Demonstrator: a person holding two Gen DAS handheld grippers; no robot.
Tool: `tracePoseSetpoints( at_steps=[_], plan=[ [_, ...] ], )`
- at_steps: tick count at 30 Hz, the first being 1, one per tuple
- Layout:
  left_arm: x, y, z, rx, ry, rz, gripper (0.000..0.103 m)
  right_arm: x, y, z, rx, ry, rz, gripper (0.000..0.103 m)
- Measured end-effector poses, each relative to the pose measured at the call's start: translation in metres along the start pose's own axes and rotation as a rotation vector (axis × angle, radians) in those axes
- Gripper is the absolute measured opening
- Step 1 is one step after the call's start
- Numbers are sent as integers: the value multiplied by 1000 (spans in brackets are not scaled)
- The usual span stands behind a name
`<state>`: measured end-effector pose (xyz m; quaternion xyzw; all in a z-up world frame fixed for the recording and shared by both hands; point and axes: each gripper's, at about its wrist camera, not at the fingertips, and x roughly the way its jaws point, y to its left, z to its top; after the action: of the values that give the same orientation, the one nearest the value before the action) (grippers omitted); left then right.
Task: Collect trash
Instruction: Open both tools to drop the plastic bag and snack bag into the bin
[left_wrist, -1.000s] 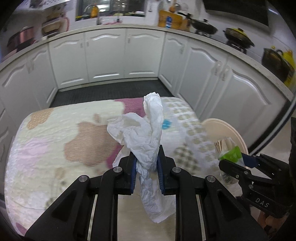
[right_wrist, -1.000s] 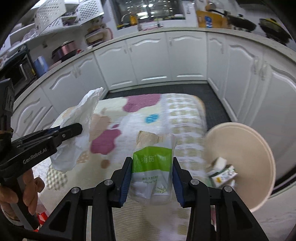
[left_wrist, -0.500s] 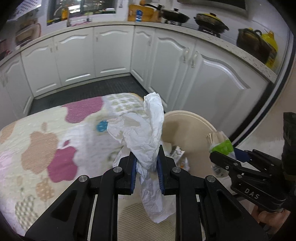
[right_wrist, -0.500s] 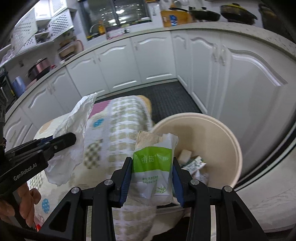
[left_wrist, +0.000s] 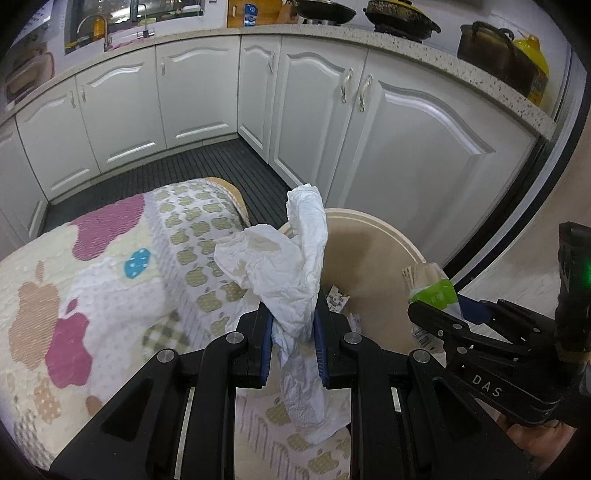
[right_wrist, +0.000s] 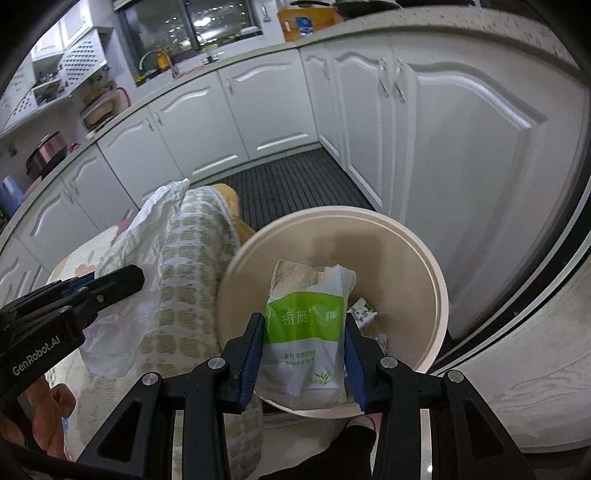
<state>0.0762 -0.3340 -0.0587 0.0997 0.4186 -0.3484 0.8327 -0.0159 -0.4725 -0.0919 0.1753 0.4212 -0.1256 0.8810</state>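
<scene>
White crumpled paper (left_wrist: 295, 273), green-and-white packet (right_wrist: 304, 347), beige bin (right_wrist: 424, 258), apple-patterned tablecloth (left_wrist: 110, 280)

A table under a quilted cloth (left_wrist: 110, 280) fills the left wrist view from 7 to 10 o'clock. The cloth is cream, printed with apples in magenta, tan and olive, one blue dotted apple (left_wrist: 137, 261) and a checked patch. It hangs over the table's rounded end, where a tan edge (left_wrist: 236, 195) shows at about 11 o'clock from the frame centre. In the right wrist view the same cloth (right_wrist: 192, 258) sits at 8 to 9 o'clock.

On the floor, a dark ribbed mat (left_wrist: 177, 166) runs along the white cabinets. A beige bin (right_wrist: 413, 251) stands just beside the table's end, with scraps of packaging (right_wrist: 364, 312) inside.
</scene>
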Motion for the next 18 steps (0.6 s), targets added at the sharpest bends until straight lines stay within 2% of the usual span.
tracePoseSetpoints(
  at_steps=[7,8,9,12,14,18],
  plan=[
    [21,-11,4,4,22,-9,17,12,-14,4,18,8,-25,39],
    [24,-12,5,3,22,-9,18,14,-16,5,24,8,-31,42],
    [26,-13,6,1,19,-12,18,16,-19,6,35,10,-30,50],
    [31,-15,6,-5,22,-24,33,20,-26,8,61,17,-41,52],
    [35,-14,5,-16,22,-29,51,21,-28,7,64,20,-48,52],
    [37,-11,3,-31,31,-29,55,19,-29,3,51,22,-61,53]
  ],
)
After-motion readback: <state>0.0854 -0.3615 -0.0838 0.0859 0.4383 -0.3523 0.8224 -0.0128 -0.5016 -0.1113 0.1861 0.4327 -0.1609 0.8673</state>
